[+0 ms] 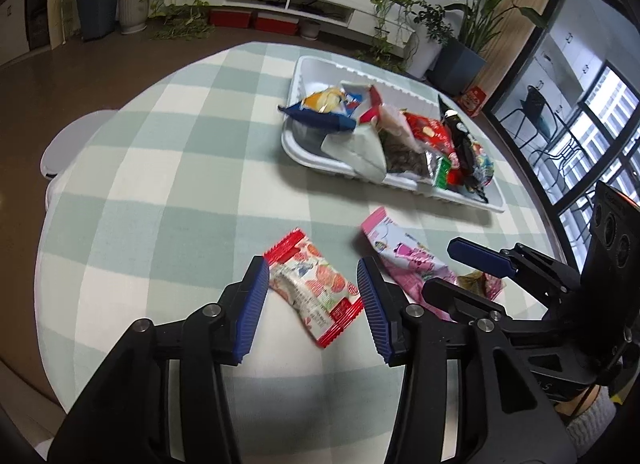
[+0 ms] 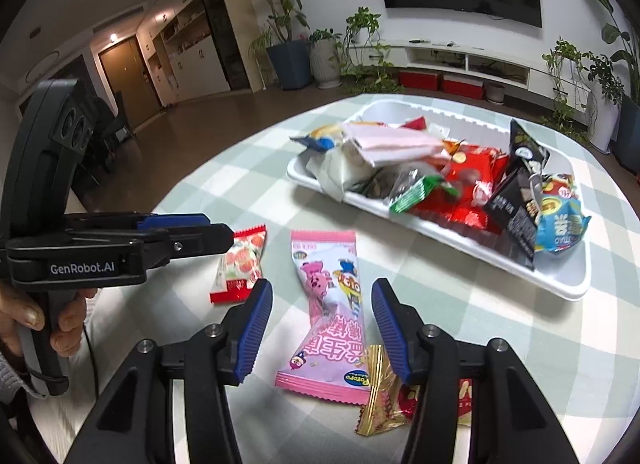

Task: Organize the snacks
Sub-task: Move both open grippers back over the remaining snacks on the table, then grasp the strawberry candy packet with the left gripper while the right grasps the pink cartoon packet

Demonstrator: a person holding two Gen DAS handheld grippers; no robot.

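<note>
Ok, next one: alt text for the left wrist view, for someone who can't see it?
The open left gripper straddles a red-and-white snack packet lying on a green-and-white checked tablecloth. To its right the right gripper sits over a pink snack packet, and beyond them a white tray is heaped with snacks.

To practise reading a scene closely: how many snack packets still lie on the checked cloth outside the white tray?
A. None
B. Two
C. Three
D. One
C: the strawberry packet, the pink cartoon packet and a gold and red packet all lie on the cloth, outside the white tray.
</note>
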